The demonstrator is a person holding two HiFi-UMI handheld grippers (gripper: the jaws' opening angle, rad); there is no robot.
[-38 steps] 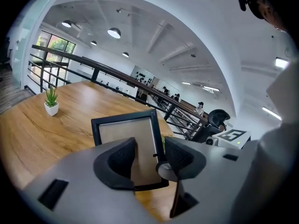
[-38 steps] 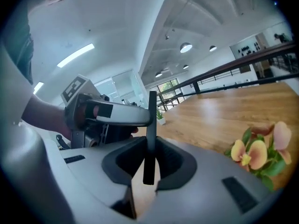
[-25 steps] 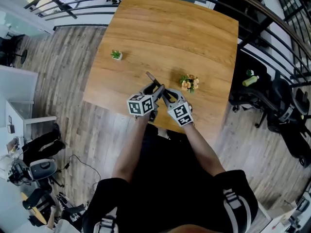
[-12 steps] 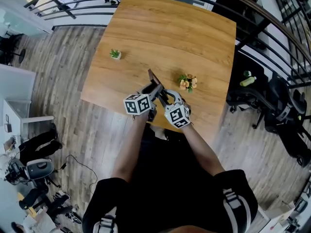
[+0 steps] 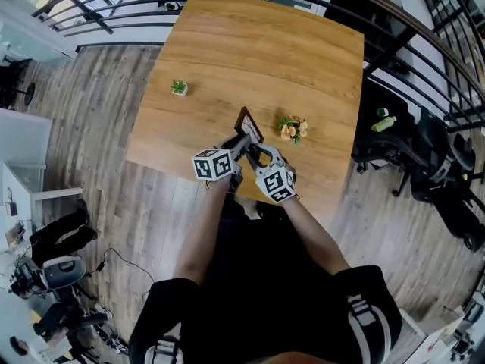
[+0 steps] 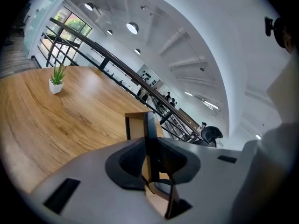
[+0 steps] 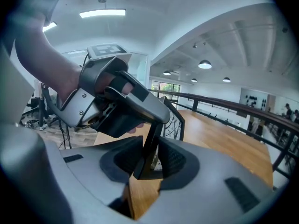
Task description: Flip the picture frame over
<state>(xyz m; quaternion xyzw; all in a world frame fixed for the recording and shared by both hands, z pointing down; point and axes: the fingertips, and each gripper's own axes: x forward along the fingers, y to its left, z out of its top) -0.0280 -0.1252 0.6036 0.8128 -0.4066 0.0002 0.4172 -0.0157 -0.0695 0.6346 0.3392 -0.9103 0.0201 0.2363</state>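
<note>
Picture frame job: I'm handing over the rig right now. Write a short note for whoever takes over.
Left gripper: shut on the picture frame; its jaws have just been closing on its edge.
Right gripper: shut on the same frame; its jaws have just eased slightly wider, with the frame between them.
Frame: tipped up on edge over the near part of the table, beside the flowers.
Done: frame raised.
Left: turn it over and lay it on its other face.

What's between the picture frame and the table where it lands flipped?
Nothing visible. The picture frame is up on edge over bare table. The orange flowers stand just right of it, apart from it, and the small potted plant is far left.
</note>
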